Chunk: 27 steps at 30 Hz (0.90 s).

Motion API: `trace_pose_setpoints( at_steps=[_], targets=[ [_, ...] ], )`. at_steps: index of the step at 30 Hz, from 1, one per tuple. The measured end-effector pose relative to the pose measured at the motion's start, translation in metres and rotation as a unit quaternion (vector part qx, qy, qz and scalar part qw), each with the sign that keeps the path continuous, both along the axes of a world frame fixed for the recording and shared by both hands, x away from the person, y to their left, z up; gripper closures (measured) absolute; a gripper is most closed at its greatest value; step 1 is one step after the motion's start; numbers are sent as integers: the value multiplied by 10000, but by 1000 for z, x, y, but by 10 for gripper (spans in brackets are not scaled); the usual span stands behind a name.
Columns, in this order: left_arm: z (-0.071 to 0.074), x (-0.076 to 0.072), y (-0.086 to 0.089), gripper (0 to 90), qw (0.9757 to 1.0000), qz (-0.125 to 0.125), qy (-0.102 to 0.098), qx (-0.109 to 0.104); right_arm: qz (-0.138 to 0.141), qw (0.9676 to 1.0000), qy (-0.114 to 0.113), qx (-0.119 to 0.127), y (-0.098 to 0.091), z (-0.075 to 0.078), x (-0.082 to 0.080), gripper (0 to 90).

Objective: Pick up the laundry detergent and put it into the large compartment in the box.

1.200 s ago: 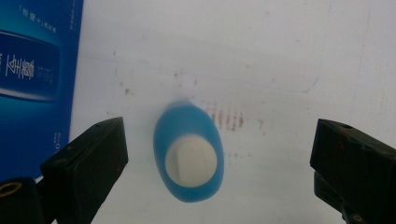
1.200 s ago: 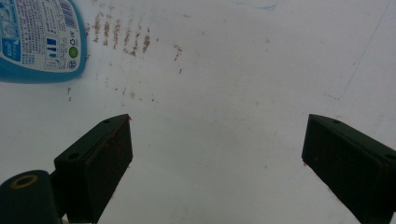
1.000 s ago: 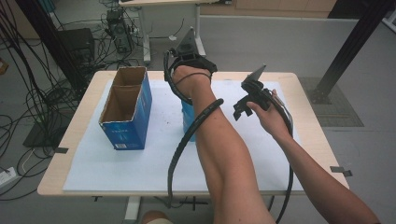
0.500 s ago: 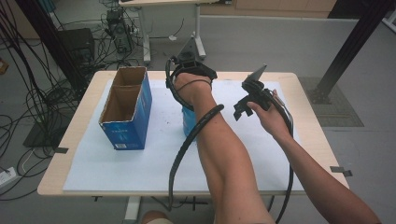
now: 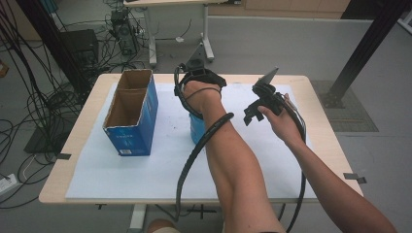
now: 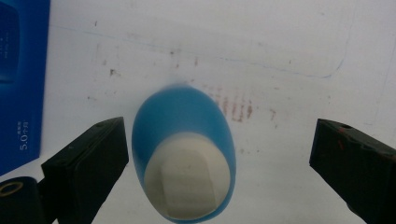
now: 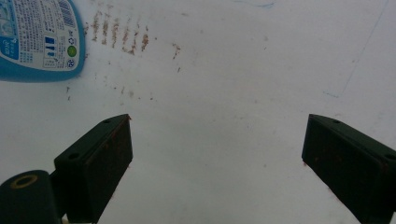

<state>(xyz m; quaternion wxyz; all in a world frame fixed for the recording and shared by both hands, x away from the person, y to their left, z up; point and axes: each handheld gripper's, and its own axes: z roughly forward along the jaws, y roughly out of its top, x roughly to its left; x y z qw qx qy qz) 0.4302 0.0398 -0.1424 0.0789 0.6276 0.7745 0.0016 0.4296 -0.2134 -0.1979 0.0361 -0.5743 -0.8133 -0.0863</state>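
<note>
The bottle [image 6: 183, 154], blue with a pale cap, stands upright on the white mat [image 5: 145, 170] near the middle of the desk [image 5: 320, 141]. The left claw [image 6: 219, 154] hangs straight above it, jaws wide; the cap sits between them, nearer the left-hand jaw in the left gripper view, and neither pad touches it. In the high view the left hand [image 5: 201, 94] covers most of the bottle, with a strip of blue showing just under the wrist.

Against the pictures from a second and half a second ago, little has changed: the left hand has shifted only a touch over the bottle, and the jaws stand as wide as before. The approach seems finished and the grasp not yet begun; the likely next move is to sink and close on the body.

The right claw [image 7: 215, 158] is held off to the right, also wide and empty, looking down on bare mat with the bottle's label at the corner. The open blue box [image 5: 131, 114] stands well to the left.
</note>
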Motion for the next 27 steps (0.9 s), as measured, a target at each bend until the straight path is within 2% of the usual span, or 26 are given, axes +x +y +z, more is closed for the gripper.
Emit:
trace_pose_setpoints(
  at_steps=[14,27],
  targets=[
    [-20,0,3,49,9999,75,118,23,36,10000,40,-36,4,-5,1,84],
    [-27,2,3,50,9999,39,160,6,40,9999,92,-60,8,-9,3,84]
  ],
)
